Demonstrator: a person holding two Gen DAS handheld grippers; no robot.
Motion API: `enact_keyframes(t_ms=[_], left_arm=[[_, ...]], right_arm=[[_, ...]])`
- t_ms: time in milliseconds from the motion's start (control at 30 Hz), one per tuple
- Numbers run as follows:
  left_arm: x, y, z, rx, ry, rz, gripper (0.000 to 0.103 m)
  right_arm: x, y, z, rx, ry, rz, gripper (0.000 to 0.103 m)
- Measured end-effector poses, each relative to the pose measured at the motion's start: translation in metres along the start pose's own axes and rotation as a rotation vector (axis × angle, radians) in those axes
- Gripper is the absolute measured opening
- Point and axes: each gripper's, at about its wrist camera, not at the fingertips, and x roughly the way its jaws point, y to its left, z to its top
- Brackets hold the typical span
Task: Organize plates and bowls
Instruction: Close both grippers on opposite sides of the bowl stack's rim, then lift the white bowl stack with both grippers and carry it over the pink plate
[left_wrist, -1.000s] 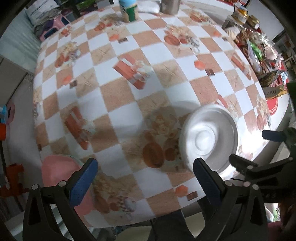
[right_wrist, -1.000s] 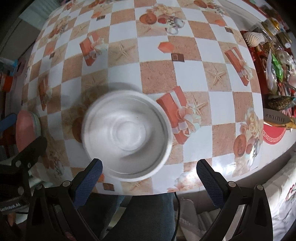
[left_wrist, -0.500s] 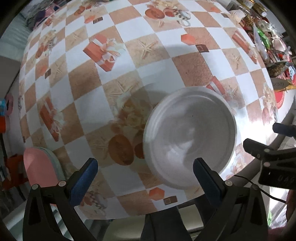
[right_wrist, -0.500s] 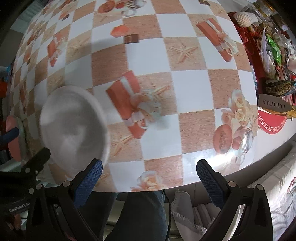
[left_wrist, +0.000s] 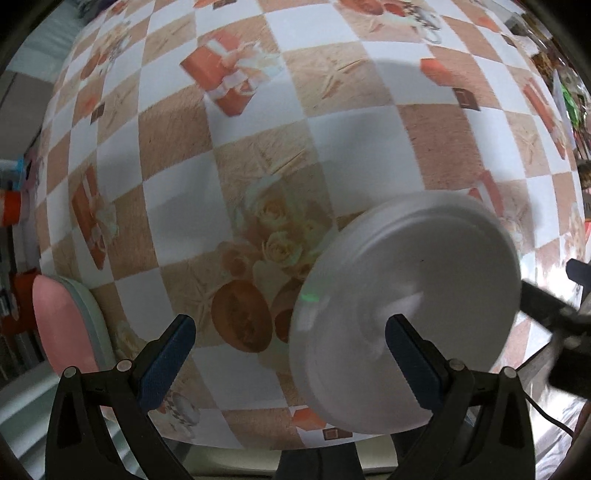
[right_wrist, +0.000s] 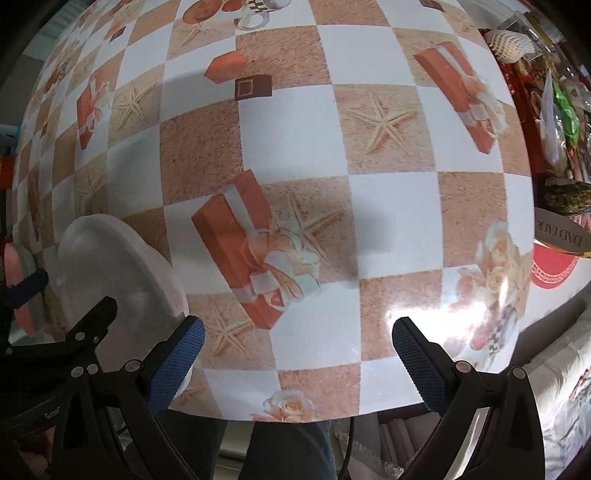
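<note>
At the left edge of the table (left_wrist: 295, 155), seen from my left wrist, a pink plate (left_wrist: 62, 325) lies on top of a pale green one (left_wrist: 96, 317), the pair hanging slightly over the rim of the checkered tablecloth. My left gripper (left_wrist: 288, 363) is spread wide, its blue-padded fingers (left_wrist: 166, 363) well apart and holding nothing. The white plate (left_wrist: 406, 325) sits near the table's near edge, blurred, and my right-hand finger reaches in over its face; whether the pad touches the plate I cannot tell. Past the plate's right rim, part of my other tool shows at the frame's edge.

From the right wrist, the same white plate (right_wrist: 122, 277) lies at the left, close to the near edge, with the left tool's dark finger over it and the pink plate (right_wrist: 16, 284) just beyond. My right gripper (right_wrist: 297, 360) is also fully spread and empty, poised above bare tablecloth near the front edge. Cluttered goods, among them a pale ribbed shell-like object (right_wrist: 511, 44), crowd the far right corner.
</note>
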Motion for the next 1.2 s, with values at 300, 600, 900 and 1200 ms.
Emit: enact_keyframes(t_ms=[300, 600, 900, 1200], left_arm=[[0.006, 0.004, 0.004, 0.003, 0.0, 0.026, 0.103], [0.024, 0.003, 0.007, -0.024, 0.032, 0.003, 0.103], [0.041, 0.027, 0.011, -0.078, 0.039, -0.089, 0.103], [0.056, 0.049, 0.013, -0.089, 0.045, -0.144, 0.103]], right_arm=[[-0.021, -0.008, 0.017, 0.009, -0.067, 0.094, 0.102], [0.004, 0.012, 0.032, -0.056, 0.03, 0.035, 0.102], [0.034, 0.024, 0.051, -0.037, 0.087, 0.075, 0.102], [0.035, 0.028, 0.069, -0.071, 0.098, 0.061, 0.103]])
